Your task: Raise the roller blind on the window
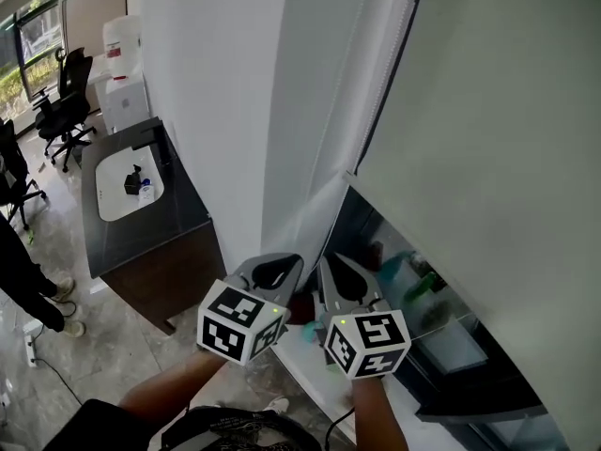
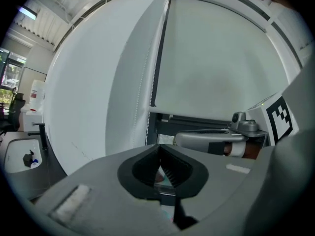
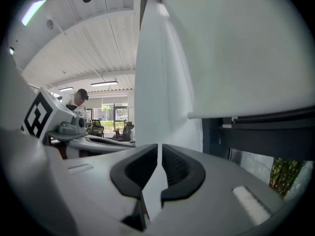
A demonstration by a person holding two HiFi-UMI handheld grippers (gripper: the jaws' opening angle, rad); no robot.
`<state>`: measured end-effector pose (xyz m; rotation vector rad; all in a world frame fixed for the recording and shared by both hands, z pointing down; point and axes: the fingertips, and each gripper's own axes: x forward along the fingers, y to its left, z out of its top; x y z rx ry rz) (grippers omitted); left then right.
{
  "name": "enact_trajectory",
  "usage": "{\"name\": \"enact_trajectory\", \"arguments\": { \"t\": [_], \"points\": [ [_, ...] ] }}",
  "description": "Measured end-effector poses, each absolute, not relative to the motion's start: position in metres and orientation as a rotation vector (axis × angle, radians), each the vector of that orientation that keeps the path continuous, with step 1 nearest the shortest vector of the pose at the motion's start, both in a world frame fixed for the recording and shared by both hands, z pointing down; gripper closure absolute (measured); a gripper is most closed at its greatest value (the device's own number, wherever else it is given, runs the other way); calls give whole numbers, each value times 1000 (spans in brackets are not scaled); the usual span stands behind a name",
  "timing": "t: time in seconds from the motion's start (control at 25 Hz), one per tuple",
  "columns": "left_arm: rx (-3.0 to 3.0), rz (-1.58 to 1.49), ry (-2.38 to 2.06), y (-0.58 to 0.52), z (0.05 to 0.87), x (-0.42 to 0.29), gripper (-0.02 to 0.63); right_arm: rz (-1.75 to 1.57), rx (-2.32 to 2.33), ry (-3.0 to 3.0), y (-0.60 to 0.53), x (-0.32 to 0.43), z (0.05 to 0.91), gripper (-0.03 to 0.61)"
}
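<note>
Roller blind hangs well down over the window at the right of the head view, its bottom rail crossing just above the two grippers, with a strip of dark glass bare beneath. The cloth is likely light and limp, so pushing on it would only buckle it; the rail looks stiffer, but the better hold is probably the drive cord. A fine dotted line down the white surface left of the blind may be a bead chain, though it could equally be a seam. If it is a chain, it will be thin, smooth and prone to slip unless pinched squarely between the pads. The left gripper has its jaws closed together on nothing, and the right gripper shows only a sliver of light between its jaws, also empty. The roller tube at the top is cut off, any cord loop low down is hidden behind the grippers, and what lies beyond the glass is blurred.
</note>
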<state>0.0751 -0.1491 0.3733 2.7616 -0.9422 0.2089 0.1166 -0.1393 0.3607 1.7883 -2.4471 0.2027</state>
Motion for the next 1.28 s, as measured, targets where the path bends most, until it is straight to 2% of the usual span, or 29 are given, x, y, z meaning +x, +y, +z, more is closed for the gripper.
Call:
{"name": "enact_trajectory", "arguments": {
  "t": [0.48,0.6,0.68,1.28],
  "points": [
    [2753,158,-1073,-172,351,76,612,97,1585,-2553,-190,120,338,541],
    [2750,138,-1042,-175,347,77,611,59,1563,-2553,-202,119,332,535],
    [2762,140,-1011,-176,345,79,574,30,1557,-2551,-209,119,329,534],
    [2854,71,-832,-188,325,60,574,-6,1543,-2578,-248,99,306,514]
  ]
}}
